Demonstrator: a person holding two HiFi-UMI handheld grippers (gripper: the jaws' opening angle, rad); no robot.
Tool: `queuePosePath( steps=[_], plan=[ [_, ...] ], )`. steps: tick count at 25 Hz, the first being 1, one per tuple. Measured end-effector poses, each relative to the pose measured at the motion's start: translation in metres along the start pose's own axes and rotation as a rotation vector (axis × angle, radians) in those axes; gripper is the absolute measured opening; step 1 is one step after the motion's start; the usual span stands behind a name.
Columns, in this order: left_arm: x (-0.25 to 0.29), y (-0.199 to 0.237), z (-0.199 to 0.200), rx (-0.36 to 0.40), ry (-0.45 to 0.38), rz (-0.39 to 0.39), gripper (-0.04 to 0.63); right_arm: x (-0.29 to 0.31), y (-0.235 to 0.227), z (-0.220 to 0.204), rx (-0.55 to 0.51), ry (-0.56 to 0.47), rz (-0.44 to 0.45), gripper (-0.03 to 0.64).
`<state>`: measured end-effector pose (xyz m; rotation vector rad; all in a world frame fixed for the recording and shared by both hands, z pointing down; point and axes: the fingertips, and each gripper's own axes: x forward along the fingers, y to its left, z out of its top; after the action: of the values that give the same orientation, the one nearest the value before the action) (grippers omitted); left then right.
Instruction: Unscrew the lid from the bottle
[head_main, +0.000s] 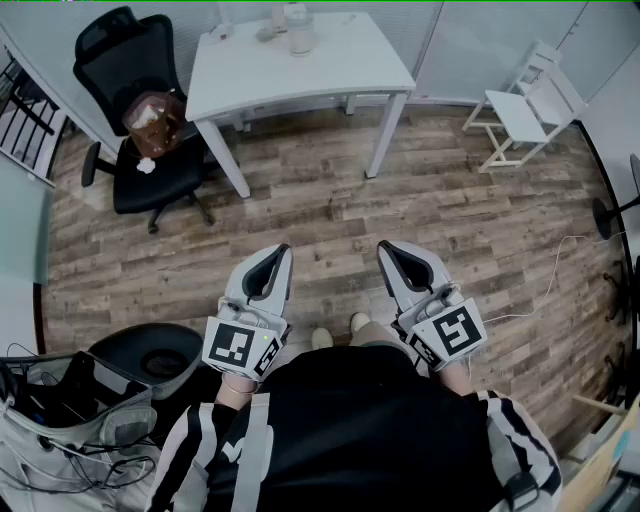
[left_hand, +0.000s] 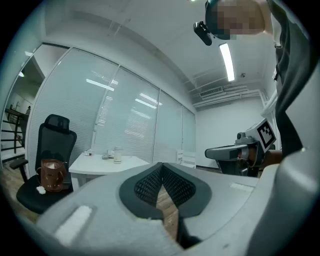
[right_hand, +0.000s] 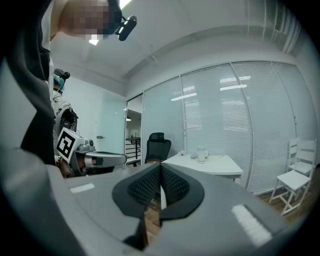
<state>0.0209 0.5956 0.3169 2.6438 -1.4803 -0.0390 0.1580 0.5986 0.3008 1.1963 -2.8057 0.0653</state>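
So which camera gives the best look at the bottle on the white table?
The head view: the bottle looks largest there, standing on the white table, though far off. Both gripper views show it tiny and side-on, beyond the shut tongs of the left gripper and right gripper.

A white desk (head_main: 340, 60) stands on the wood-plank floor (head_main: 320, 210) at the far side of the room. Just beside the desk's left edge is a black office chair (head_main: 120, 60). A brown translucent container (head_main: 153, 122) sits on its seat, with a small white lump (head_main: 146, 166) just beside it. Well off the desk's right edge stands a white folding chair (head_main: 525, 105). A grey bag (head_main: 70, 430) stuffed with cables lies on the floor at near left.
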Motion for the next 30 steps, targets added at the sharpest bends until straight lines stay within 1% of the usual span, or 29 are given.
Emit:
queuePosePath(
  steps=[3, 7, 13, 16, 18, 20, 23, 26, 30],
  plan=[
    [-0.001, 0.005, 0.000, 0.008, -0.005, 0.005, -0.002, 0.003, 0.002, 0.004, 0.003, -0.004, -0.001, 0.000],
    [0.000, 0.013, 0.005, 0.026, -0.011, 0.012, 0.000, 0.006, -0.005, -0.001, -0.010, -0.009, -0.020, 0.000],
    [0.000, 0.022, 0.008, 0.033, -0.014, 0.014, -0.002, 0.012, -0.005, 0.003, -0.026, -0.015, -0.025, 0.000],
    [-0.001, 0.021, 0.010, 0.031, -0.028, 0.001, -0.002, 0.008, -0.004, 0.010, -0.062, -0.048, -0.034, 0.000],
    [-0.004, 0.019, 0.012, 0.029, -0.042, -0.011, 0.000, 0.000, -0.006, 0.017, -0.095, -0.081, -0.057, 0.000],
    [-0.006, 0.020, 0.012, 0.029, -0.044, -0.010, 0.000, -0.007, -0.012, 0.019, -0.088, -0.091, -0.080, 0.000],
    [-0.007, 0.025, 0.007, 0.028, -0.026, -0.008, -0.002, -0.009, -0.020, 0.013, -0.057, -0.072, -0.093, 0.000],
    [-0.004, 0.033, 0.008, 0.033, -0.027, -0.021, 0.000, -0.003, -0.030, 0.008, -0.080, -0.046, -0.120, 0.000],
    [-0.002, 0.041, 0.006, 0.052, -0.021, -0.004, -0.002, 0.001, -0.040, 0.011, -0.081, -0.058, -0.134, 0.001]
  ],
)
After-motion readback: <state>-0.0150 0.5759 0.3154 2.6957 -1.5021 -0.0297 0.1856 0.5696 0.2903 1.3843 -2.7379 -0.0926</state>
